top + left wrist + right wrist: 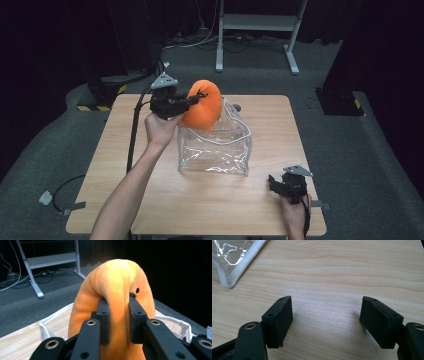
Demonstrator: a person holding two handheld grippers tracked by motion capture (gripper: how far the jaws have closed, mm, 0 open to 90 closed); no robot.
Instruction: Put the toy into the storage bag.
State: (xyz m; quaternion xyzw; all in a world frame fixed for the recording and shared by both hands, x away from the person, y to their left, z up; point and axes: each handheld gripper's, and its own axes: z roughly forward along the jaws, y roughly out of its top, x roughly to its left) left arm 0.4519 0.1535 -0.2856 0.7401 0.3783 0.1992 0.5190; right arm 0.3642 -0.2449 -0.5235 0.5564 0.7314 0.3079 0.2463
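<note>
An orange plush toy hangs above the open top of a clear plastic bag with white trim, which stands in the middle of the wooden table. My left gripper is shut on the toy, and in the left gripper view its pads pinch a fold of the orange plush toy over the bag's rim. My right gripper rests low near the table's front right corner. Its jaws stand wide apart over bare wood, nothing between them.
A corner of the clear bag lies at the upper left in the right gripper view. Beyond the table stand a white metal frame and cables on grey carpet. Yellow-black striped bases sit at the far left.
</note>
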